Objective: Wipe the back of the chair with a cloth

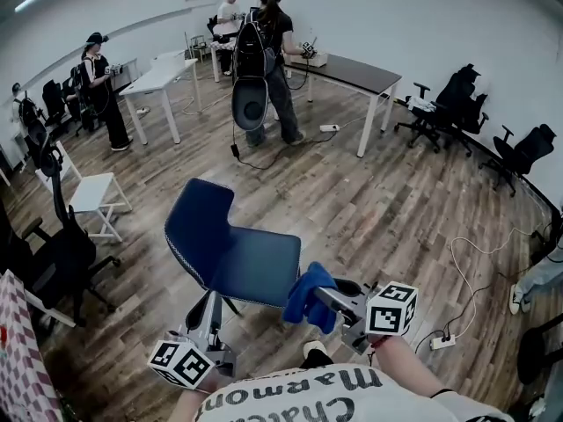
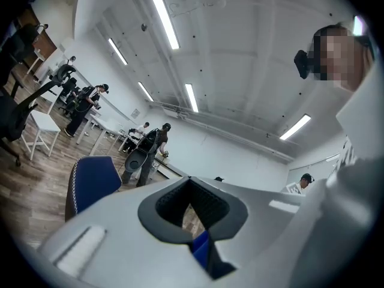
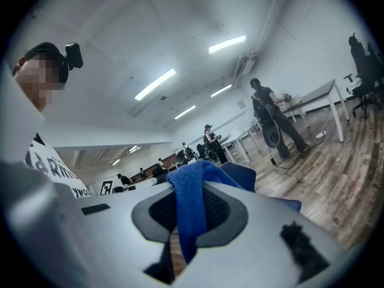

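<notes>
A blue chair (image 1: 237,258) stands on the wood floor just in front of me, its curved backrest (image 1: 195,218) on the far left side. My right gripper (image 1: 324,297) is at the seat's near right corner, shut on a blue cloth (image 1: 308,295). In the right gripper view the cloth (image 3: 191,203) hangs between the jaws of that gripper (image 3: 186,221), with the chair (image 3: 246,176) behind it. My left gripper (image 1: 212,299) is low at the seat's front edge, shut with nothing in it. The left gripper view shows that gripper (image 2: 195,221) and the backrest (image 2: 93,182) to its left.
A person with a backpack (image 1: 264,51) stands beyond the chair by a dark table (image 1: 356,73). A white chair (image 1: 92,196) and a black office chair (image 1: 57,244) are at left, more office chairs (image 1: 457,104) at right. A power strip (image 1: 442,341) and cables lie right.
</notes>
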